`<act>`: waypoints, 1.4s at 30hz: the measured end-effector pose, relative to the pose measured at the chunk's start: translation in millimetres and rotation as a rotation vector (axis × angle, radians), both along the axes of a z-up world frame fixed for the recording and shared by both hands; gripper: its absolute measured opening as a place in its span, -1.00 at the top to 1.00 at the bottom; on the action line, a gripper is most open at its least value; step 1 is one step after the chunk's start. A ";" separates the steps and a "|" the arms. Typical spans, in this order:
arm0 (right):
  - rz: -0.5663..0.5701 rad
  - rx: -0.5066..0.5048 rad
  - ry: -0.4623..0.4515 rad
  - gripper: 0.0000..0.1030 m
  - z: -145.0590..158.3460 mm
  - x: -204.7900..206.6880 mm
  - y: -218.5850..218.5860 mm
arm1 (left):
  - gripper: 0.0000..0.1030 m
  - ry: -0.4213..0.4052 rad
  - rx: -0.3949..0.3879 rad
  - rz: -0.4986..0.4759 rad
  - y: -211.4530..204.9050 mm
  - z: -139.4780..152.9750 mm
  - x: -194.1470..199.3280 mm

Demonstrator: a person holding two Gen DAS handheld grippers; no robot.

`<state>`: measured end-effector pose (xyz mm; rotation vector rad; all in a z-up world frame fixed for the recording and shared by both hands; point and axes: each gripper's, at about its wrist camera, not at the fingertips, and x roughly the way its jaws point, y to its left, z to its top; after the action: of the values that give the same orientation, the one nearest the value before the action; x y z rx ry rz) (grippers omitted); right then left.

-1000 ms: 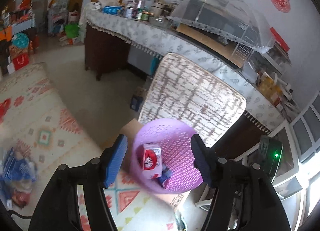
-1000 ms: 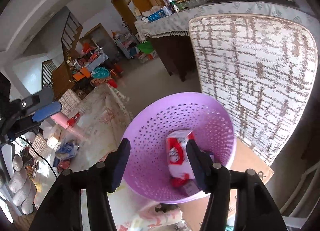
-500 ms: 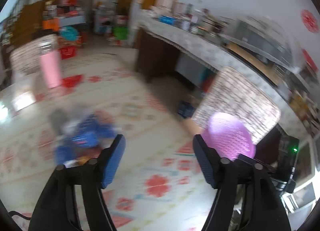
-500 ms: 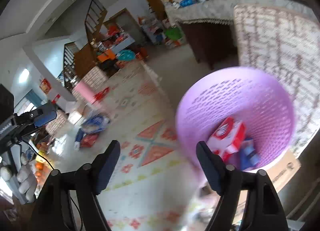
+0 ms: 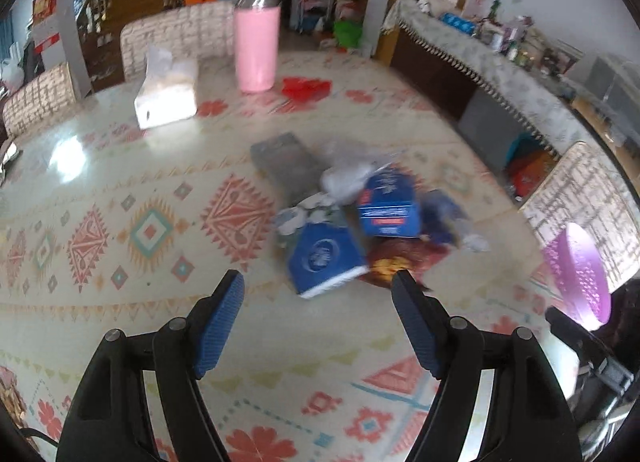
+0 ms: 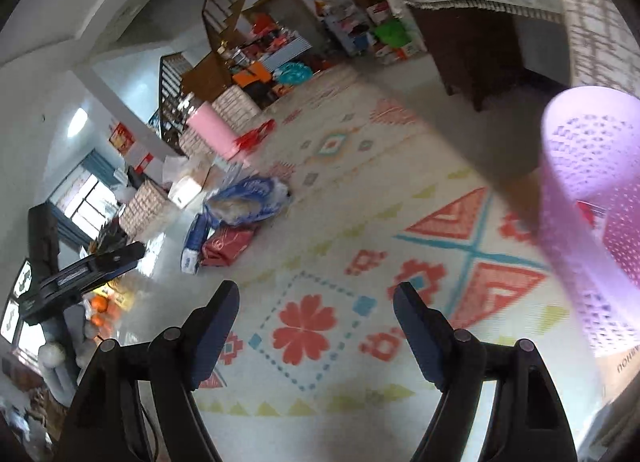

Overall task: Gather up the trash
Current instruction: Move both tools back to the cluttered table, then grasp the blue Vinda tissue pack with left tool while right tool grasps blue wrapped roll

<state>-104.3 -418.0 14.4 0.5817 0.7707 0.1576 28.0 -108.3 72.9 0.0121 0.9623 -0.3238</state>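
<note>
I am looking down my left claw (image 5: 318, 292) first. Its two blue fingers (image 5: 219, 324) are standing wide apart and nothing is sitting between them. They are hanging over a tabletop (image 5: 120, 246) with a shiny cloth full of red flowers and diamonds.

Just past the fingertips, the pile of trash (image 5: 360, 214) is lying on the tabletop. A blue box (image 5: 326, 258) is lying nearest to me, tipped on its side. Another blue box (image 5: 386, 202) is sitting behind it. A red wrapper (image 5: 400, 260) is poking out beside them, and a gray flat packet (image 5: 286, 166) is lying at the back of the pile. It is all a bit blurry.

Far off to the right, the purple basket (image 5: 580, 274) is standing at the edge of the tabletop, well apart from the trash.

Farther back, a white tissue box (image 5: 166, 96) and a tall pink bottle (image 5: 257, 50) are standing near each other.

Now I am looking down my right claw (image 6: 316, 296). Its fingers are wide apart too, and it is holding nothing. It is hanging over the flowery cloth. The purple basket is showing close by on the right, blurry. The trash pile is lying farther off to the left, and the pink bottle is standing beyond it.
</note>
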 end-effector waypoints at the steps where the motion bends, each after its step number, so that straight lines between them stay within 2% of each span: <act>1: 0.003 -0.010 0.009 -0.62 -2.0 1.3 3.0 | -0.46 0.012 -0.002 0.013 1.2 -5.2 7.4; 8: -0.003 -0.031 0.013 -0.62 -4.2 0.2 5.8 | -0.47 0.104 -0.123 0.033 1.3 -25.0 49.6; 16: 0.013 -0.071 -0.003 -0.62 0.0 -2.5 12.4 | -0.47 0.172 -0.090 0.030 -15.6 -49.7 62.3; 17: 0.015 -0.073 -0.004 -0.62 0.1 -2.7 12.7 | -0.33 0.173 -0.083 0.036 -14.9 -50.8 61.3; 18: 0.016 -0.073 -0.004 -0.63 0.0 -2.3 13.1 | 0.00 0.174 -0.093 0.042 -12.6 -50.6 59.4; 20: 0.018 -0.066 -0.004 -0.63 -0.6 -1.6 12.5 | 0.02 0.183 -0.118 0.053 -6.0 -49.1 56.2; 28: 0.019 -0.070 0.016 -0.63 -3.4 3.6 14.2 | 0.02 0.065 -0.188 0.082 19.8 -25.9 31.7; 30: 0.017 -0.085 0.023 -0.63 -3.7 4.8 16.4 | 0.02 0.027 -0.182 0.080 23.1 -22.0 28.5; 35: 0.001 -0.152 0.057 -0.63 -0.4 13.0 23.9 | 0.02 -0.008 -0.166 0.078 27.9 -18.8 27.6; 38: 0.025 -0.092 0.079 -0.64 9.5 35.1 25.2 | 0.02 -0.034 -0.172 0.089 35.5 -14.9 24.5; 40: 0.046 -0.027 0.097 -0.74 19.2 60.2 26.2 | 0.02 -0.041 -0.179 0.092 38.7 -14.2 23.4; 42: 0.047 -0.012 0.108 -0.75 27.3 81.3 30.2 | 0.02 -0.051 -0.179 0.095 42.6 -12.8 21.5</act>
<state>-23.1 -387.8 41.6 0.5644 0.8897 0.1654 49.6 -65.7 60.1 -0.1878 0.8779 -0.3199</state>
